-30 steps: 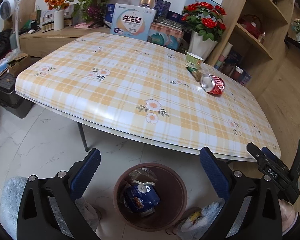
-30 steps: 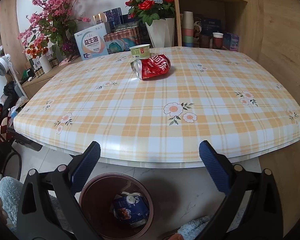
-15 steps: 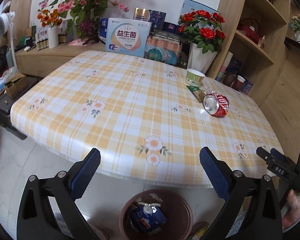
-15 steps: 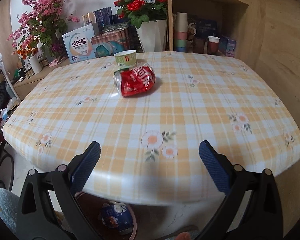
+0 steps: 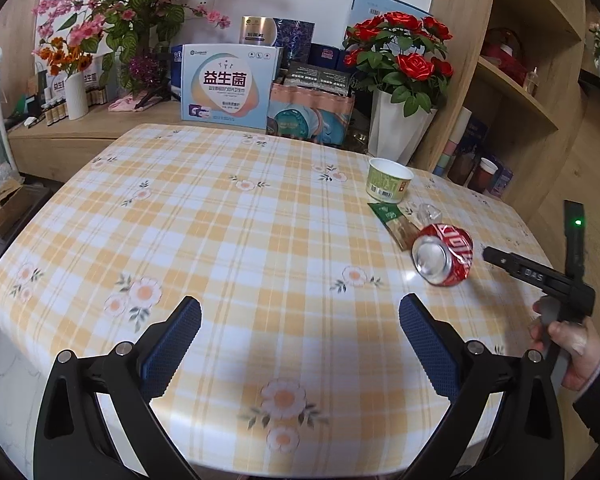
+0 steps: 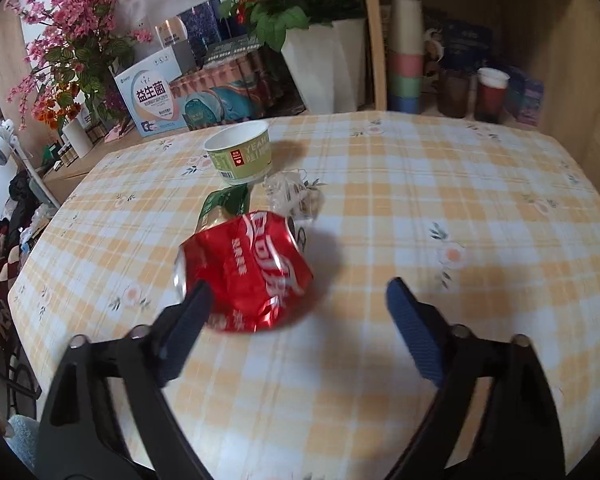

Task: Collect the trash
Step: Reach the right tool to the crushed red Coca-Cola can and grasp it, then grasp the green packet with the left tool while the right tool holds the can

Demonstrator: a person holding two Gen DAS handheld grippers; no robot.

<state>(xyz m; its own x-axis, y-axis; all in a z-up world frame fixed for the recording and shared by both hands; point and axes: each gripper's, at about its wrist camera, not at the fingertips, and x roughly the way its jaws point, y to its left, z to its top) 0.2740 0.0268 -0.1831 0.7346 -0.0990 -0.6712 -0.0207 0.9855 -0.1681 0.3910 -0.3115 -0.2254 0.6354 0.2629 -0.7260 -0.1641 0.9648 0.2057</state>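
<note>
A crushed red can [image 6: 248,272] lies on its side on the checked table [image 6: 420,208]; it also shows as the can [image 5: 444,256] at the right of the left wrist view. Behind it lie a green wrapper [image 6: 224,202], a scrap of clear plastic [image 6: 292,192] and a green paper cup [image 6: 242,156]. My right gripper [image 6: 296,320] is over the table with its jaws closing; the can sits just ahead, near the left finger, with the pads not pressing on it. My left gripper [image 5: 300,344] stands open over bare tablecloth, with nothing between its fingers.
A white vase of red roses [image 5: 396,128], boxes [image 5: 228,84] and pink flowers [image 5: 112,4] stand behind the table. A wooden shelf unit [image 5: 520,100] with cups rises at the right. A hand [image 5: 568,344] holds the right gripper's handle.
Both grippers have moved forward from above the floor bin to over the table. The right one has closed in on the red can and its jaws have narrowed a little.
</note>
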